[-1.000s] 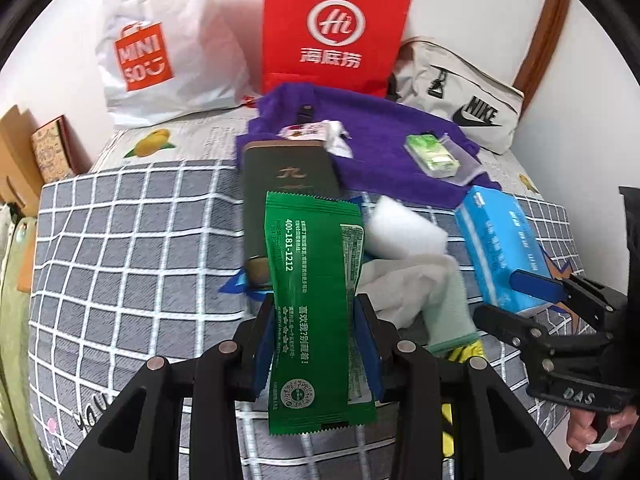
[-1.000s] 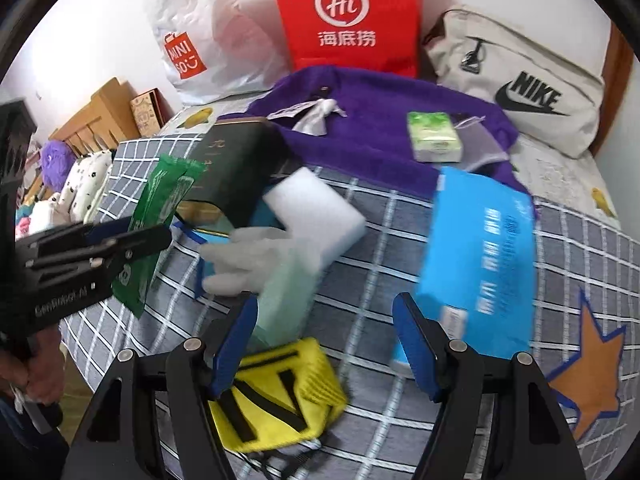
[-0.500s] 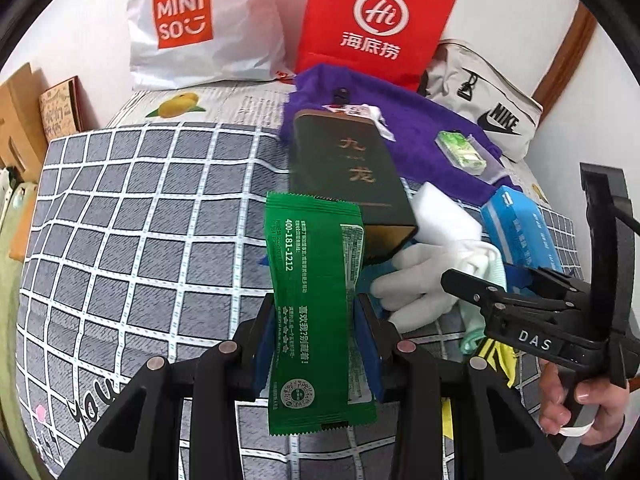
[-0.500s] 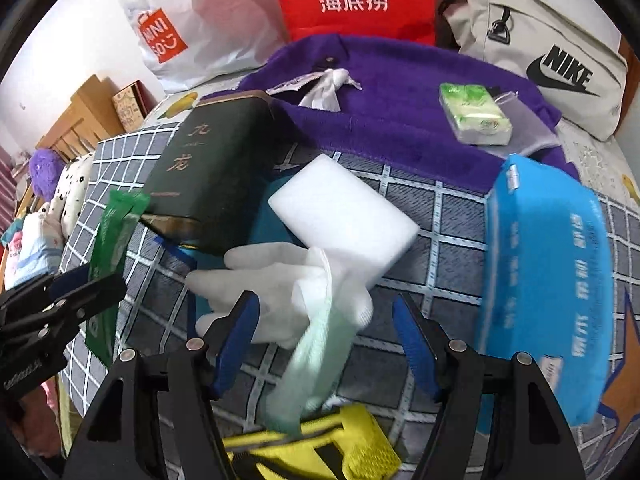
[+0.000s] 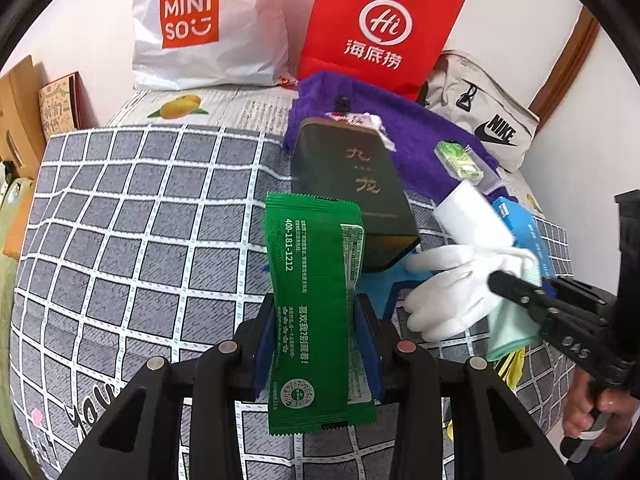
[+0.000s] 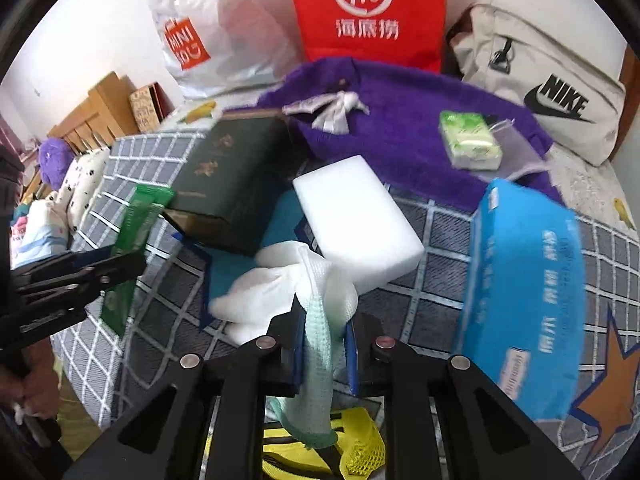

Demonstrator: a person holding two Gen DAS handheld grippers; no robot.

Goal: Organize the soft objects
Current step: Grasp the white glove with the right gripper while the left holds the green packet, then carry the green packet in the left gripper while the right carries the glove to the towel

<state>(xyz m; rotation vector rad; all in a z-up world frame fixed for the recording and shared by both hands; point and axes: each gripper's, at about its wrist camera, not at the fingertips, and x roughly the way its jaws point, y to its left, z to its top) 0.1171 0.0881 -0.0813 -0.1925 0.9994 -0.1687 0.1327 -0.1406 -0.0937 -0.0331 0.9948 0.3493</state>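
Note:
My left gripper (image 5: 316, 340) is shut on a green foil sachet (image 5: 316, 308) and holds it upright above the checked bedspread (image 5: 132, 240). The sachet also shows at the left of the right wrist view (image 6: 134, 240). My right gripper (image 6: 323, 346) is shut on the cuff of a white work glove (image 6: 276, 288); its pale green cuff (image 6: 318, 368) hangs between the jaws. The glove shows in the left wrist view (image 5: 452, 292) beside a white sponge block (image 5: 472, 216), which lies just behind the glove in the right wrist view (image 6: 356, 220).
A dark green box (image 5: 356, 184) lies on a blue sheet (image 6: 248, 252). A blue tissue pack (image 6: 524, 288) is at right, a yellow mesh item (image 6: 356, 440) below. A purple towel (image 6: 400, 120) holds a green tissue packet (image 6: 470, 140). Bags (image 5: 376, 28) line the wall.
My right gripper moved forward to the white glove and closed on its cuff. My left gripper, still holding the sachet, drew back and left of the pile.

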